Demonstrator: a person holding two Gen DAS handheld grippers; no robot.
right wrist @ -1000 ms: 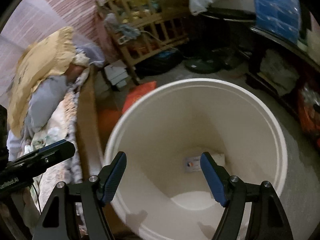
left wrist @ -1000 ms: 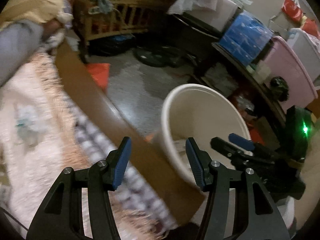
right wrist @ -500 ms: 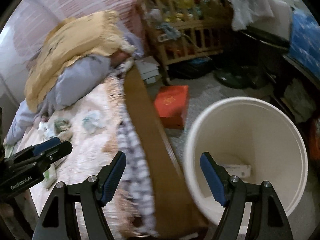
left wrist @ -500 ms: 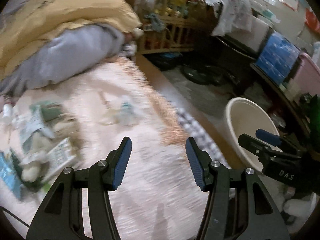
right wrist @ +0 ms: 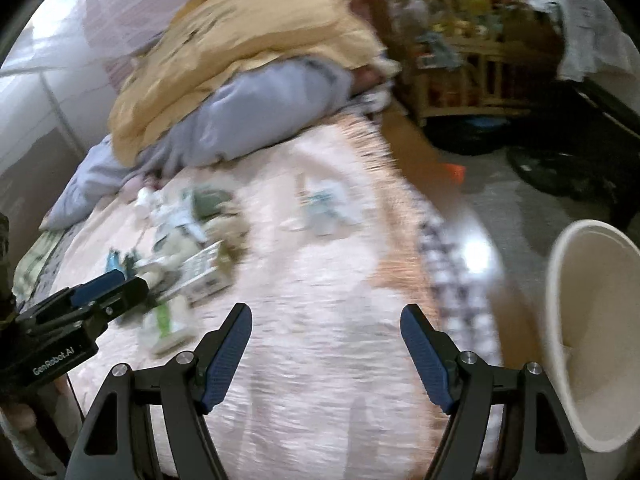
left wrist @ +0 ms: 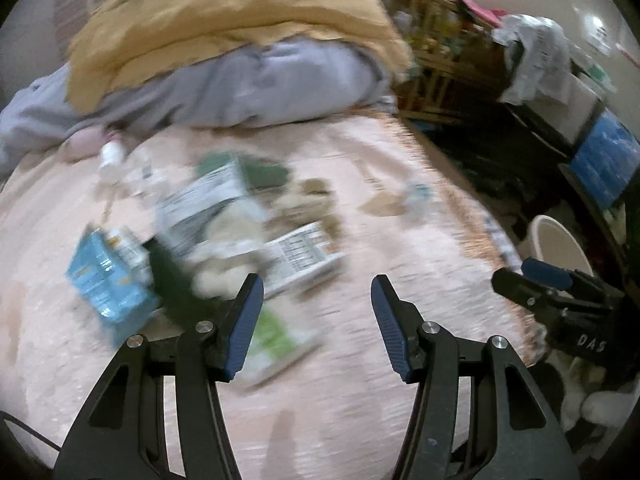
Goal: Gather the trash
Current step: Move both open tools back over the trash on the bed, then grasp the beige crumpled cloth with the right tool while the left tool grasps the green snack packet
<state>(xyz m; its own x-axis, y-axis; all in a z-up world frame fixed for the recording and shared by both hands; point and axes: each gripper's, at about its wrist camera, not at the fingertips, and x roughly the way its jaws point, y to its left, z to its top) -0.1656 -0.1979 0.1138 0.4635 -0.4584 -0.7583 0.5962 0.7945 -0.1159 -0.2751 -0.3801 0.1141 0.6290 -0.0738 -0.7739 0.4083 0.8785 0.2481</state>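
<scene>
A blurred heap of trash lies on the pink bed cover: a light blue carton, a white and green box, a printed white box, a green wrapper and a small white bottle. My left gripper is open and empty above the cover, just right of the heap. My right gripper is open and empty too, over bare cover right of the heap. A crumpled clear wrapper lies apart, farther back. The cream bin stands on the floor at the right.
A yellow blanket over a grey pillow fills the head of the bed. A wooden bed rail runs along the bed's right side. A wooden crib, dark shelves and a blue box crowd the room beyond.
Both grippers have swung left from over the bin to over the bed. The bin has slid to the right edge of both views and the trash heap has come into view. Both stay open.
</scene>
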